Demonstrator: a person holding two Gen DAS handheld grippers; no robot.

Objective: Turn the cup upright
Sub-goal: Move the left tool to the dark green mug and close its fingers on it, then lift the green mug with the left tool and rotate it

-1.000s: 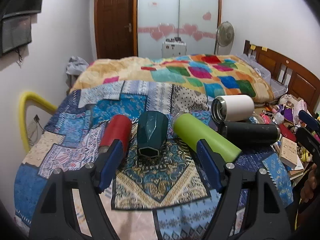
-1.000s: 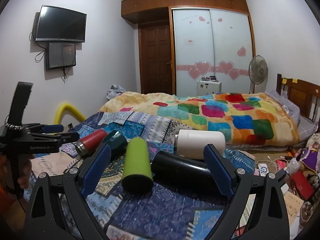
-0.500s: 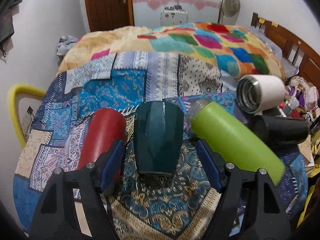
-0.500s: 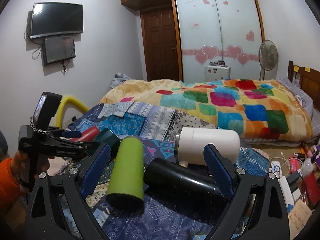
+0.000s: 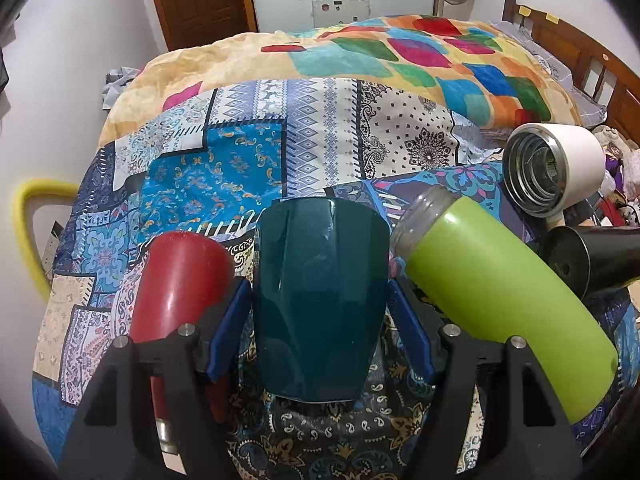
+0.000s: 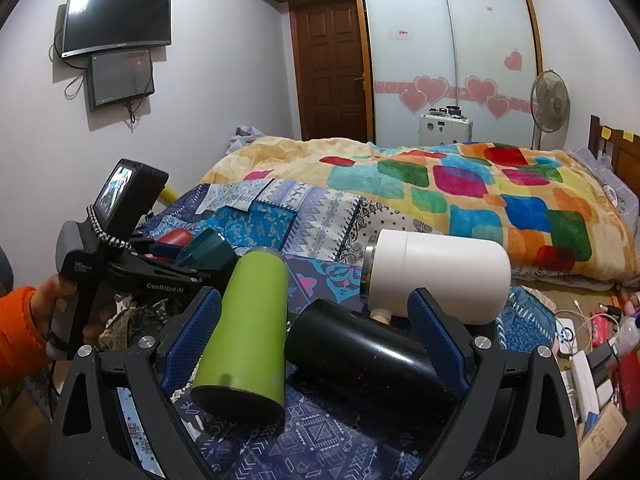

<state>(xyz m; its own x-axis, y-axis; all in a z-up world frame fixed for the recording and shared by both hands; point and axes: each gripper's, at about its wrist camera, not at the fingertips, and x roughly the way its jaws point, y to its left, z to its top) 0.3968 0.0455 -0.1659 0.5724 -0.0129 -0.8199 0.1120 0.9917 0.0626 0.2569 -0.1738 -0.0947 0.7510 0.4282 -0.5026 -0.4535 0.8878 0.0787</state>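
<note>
The left gripper (image 5: 320, 320) has advanced so its spread pads now flank the dark green cup (image 5: 320, 300), seemingly not yet squeezing. Cup still lies sideways on the patterned quilt (image 5: 248, 152). Right gripper (image 6: 316, 332) hovers open; flipping remains.

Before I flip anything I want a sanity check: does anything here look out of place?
All five vessels lie tipped over on the patterned cloth: red bottle, faceted teal cup, green bottle, white flask, black flask. None upright.

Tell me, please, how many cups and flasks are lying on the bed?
5: red flask leftmost, teal cup between the left tongs, green flask, black flask and white flask before the right tongs. Others may be hidden.
</note>
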